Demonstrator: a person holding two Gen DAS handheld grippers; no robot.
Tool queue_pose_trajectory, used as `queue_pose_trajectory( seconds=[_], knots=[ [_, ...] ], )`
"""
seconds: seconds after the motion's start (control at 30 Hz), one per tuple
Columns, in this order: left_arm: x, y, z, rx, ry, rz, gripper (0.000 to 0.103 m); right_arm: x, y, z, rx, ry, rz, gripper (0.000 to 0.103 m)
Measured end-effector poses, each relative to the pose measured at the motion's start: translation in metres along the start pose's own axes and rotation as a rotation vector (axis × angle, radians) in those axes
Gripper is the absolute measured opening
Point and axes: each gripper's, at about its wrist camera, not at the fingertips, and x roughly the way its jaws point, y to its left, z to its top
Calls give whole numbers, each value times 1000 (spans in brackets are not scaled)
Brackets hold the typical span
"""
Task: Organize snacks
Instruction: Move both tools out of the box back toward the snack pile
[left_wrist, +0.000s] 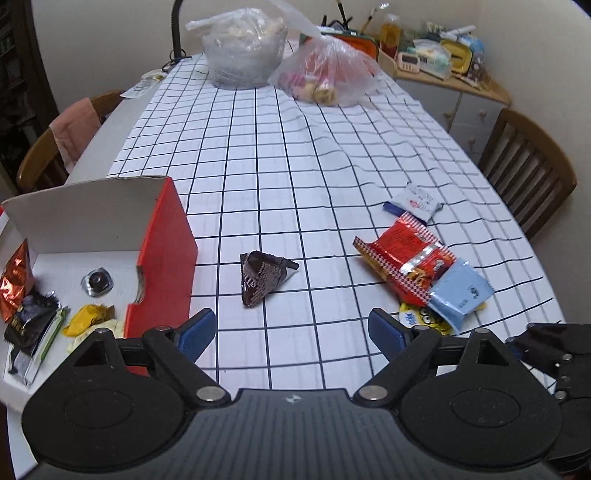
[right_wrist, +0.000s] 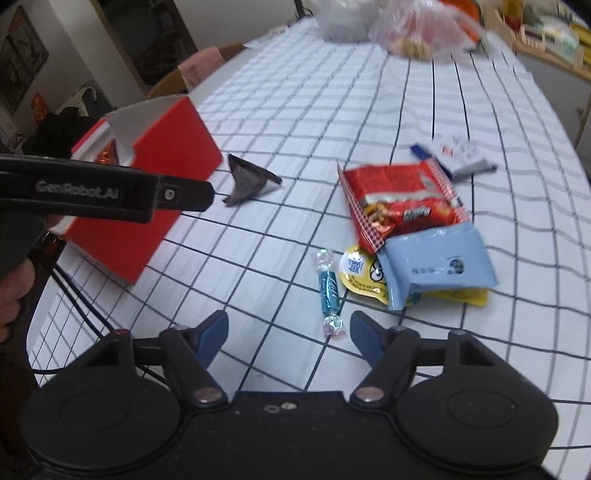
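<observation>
A red cardboard box (left_wrist: 166, 236) stands at the left with several wrapped snacks inside, among them a yellow candy (left_wrist: 86, 319). It also shows in the right wrist view (right_wrist: 162, 177). A dark triangular snack pack (left_wrist: 262, 277) lies on the checked tablecloth beside the box. To the right lie a red snack bag (left_wrist: 404, 258), a light blue packet (left_wrist: 458, 295), a yellow packet (right_wrist: 360, 273) and a white packet (left_wrist: 415, 201). A teal wrapped candy (right_wrist: 330, 291) lies just ahead of my right gripper (right_wrist: 289, 334). My left gripper (left_wrist: 291, 330) is open and empty. My right gripper is open and empty.
Two clear plastic bags (left_wrist: 325, 70) with food sit at the far end of the table (left_wrist: 295, 147). Wooden chairs (left_wrist: 528, 173) stand at both sides. A cluttered sideboard (left_wrist: 439, 74) is at the back right. The left gripper's body (right_wrist: 103, 192) crosses the right wrist view at the left.
</observation>
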Motion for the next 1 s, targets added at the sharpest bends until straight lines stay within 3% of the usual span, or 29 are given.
queue_pose_trajectory(
  seconds=[0.17, 0.37, 0.73, 0.93, 1.0],
  knots=[
    [20, 2, 9, 17, 35, 13, 90, 18, -5, 7, 12, 32, -18, 48],
    [42, 1, 26, 51, 61, 39, 90, 27, -2, 15, -38, 52, -65, 41],
    [100, 6, 53, 35, 186, 75, 90, 33, 10, 15, -143, 65, -135, 34],
    [123, 7, 60, 30, 258, 87, 89, 35, 15, 15, -183, 71, -175, 25],
    [130, 7, 61, 31, 284, 104, 78, 34, 14, 15, -182, 70, -181, 21]
  ],
)
